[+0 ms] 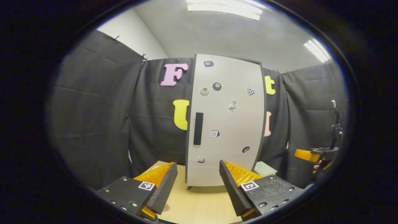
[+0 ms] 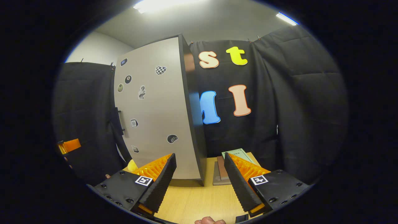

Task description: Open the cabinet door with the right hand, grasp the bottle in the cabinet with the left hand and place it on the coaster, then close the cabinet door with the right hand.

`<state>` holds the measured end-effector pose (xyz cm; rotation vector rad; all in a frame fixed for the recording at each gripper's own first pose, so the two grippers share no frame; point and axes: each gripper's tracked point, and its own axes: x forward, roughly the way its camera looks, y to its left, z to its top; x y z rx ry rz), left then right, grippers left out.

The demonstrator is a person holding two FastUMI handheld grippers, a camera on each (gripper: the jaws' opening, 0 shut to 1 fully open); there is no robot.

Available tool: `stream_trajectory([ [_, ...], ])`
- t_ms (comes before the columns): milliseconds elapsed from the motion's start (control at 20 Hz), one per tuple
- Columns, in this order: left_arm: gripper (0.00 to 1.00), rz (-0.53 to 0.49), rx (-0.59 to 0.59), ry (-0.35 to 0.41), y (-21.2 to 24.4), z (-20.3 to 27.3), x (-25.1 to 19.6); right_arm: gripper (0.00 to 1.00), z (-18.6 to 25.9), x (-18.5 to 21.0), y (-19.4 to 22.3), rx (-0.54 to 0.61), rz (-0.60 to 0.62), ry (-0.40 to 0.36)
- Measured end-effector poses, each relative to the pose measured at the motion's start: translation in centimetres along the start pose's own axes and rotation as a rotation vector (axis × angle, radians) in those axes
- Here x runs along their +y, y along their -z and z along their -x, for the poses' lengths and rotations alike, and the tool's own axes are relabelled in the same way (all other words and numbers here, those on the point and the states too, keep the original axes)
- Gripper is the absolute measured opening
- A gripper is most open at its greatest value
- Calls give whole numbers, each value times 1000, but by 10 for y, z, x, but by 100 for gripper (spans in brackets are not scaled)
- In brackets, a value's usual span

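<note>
The tall grey cabinet [image 1: 227, 124] stands upright on the light wooden table [image 1: 199, 205], door closed. Its black bar handle [image 1: 198, 128] sits at the door's left edge. My left gripper [image 1: 197, 162] is before the cabinet, my right gripper [image 2: 200, 154] before its right corner. A stack of flat books [image 2: 224, 171] lies just right of the cabinet.

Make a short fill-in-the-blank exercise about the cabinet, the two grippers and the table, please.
1. The cabinet door is ____.
2. The left gripper is open and holds ____.
3. The door's dark handle runs ____.
4. Beside the cabinet, the books lie on the ____.

Missing words: closed; nothing; vertically; table
</note>
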<state>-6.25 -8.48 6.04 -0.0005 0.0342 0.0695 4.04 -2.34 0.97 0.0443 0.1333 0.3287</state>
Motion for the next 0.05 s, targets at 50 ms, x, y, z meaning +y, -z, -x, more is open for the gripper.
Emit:
stream_trajectory([
  [50,87,-2,2,-4,0,0,8,99,-3,2,1,-1,-1,14],
])
